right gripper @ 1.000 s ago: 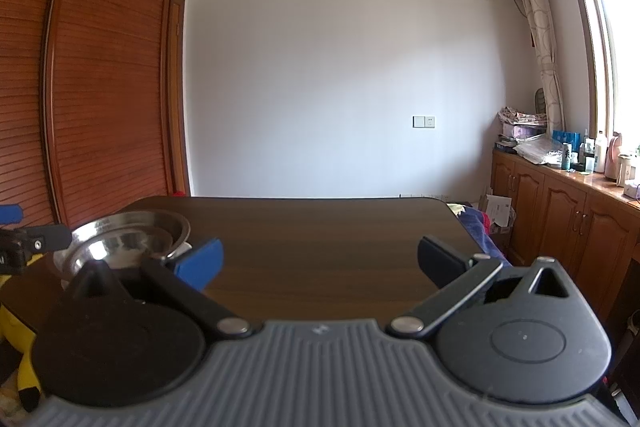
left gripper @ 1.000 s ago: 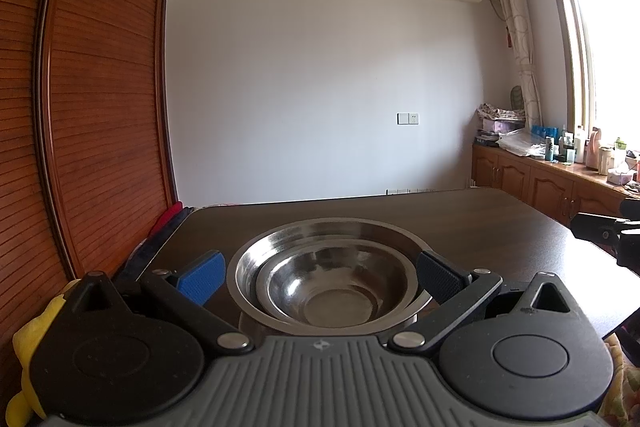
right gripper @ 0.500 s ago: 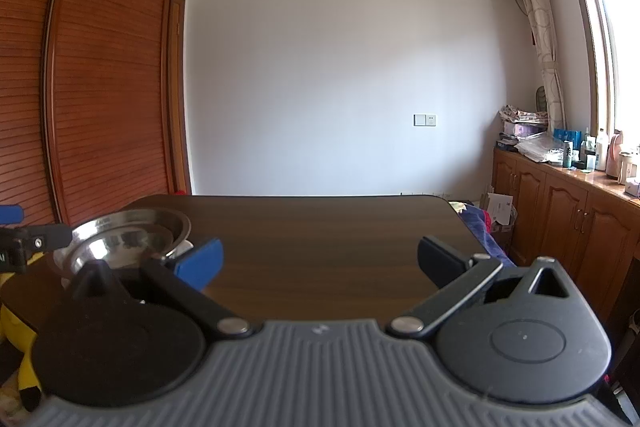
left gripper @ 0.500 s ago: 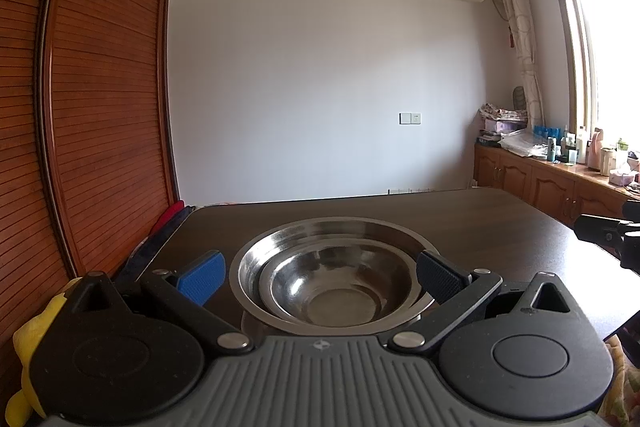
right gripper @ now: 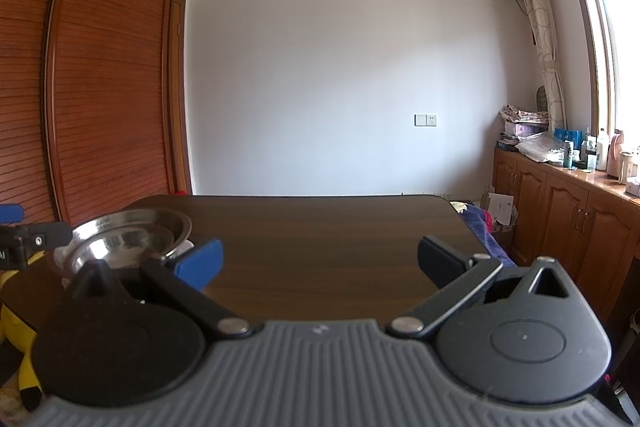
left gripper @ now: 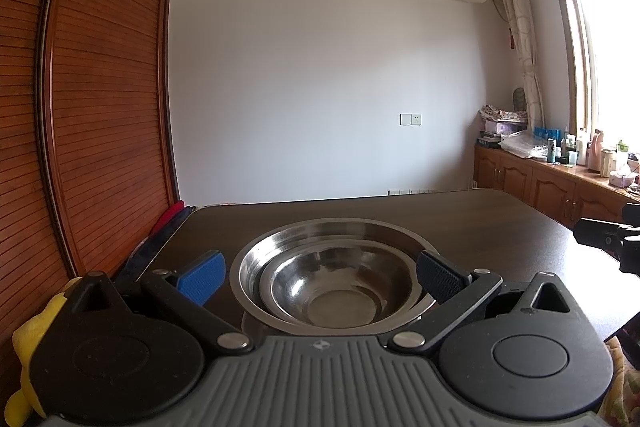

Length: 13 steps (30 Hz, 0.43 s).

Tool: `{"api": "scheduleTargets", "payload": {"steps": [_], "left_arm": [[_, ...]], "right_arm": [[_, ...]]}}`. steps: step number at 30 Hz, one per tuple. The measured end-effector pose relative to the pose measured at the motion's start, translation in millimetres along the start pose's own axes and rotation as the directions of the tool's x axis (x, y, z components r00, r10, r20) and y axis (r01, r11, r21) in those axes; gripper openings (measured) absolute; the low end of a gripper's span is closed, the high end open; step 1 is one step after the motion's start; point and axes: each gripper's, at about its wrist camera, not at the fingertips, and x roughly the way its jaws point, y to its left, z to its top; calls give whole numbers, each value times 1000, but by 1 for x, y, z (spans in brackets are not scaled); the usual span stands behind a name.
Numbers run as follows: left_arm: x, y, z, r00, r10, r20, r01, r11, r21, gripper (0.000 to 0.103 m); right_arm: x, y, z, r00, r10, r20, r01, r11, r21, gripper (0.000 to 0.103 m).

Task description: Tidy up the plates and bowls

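Left wrist view: the left gripper hovers level at the tabletop edge, jaws released and spread either side of two nested steel bowls, the smaller seated inside the larger, probably to save space. Right wrist view: the stack sits at the near-left corner; the right gripper, also level, jaws released, faces bare wood and grasps nothing.

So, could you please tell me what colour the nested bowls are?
Shiny silver stainless steel nested bowls; clearest in the left wrist view.
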Motion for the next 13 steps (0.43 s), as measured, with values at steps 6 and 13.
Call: {"api": "scheduleTargets", "payload": {"steps": [6,13], "left_arm": [[0,0,0,1000,1,3,-1,1000,2,103],[-1,0,1,1000,4,6,-4,1000,-2,103]], "right_arm": [[0,-1,0,1000,1,0,-1,1000,6,103],[-1,-2,1,1000,5,4,-5,1000,4,103]]}}
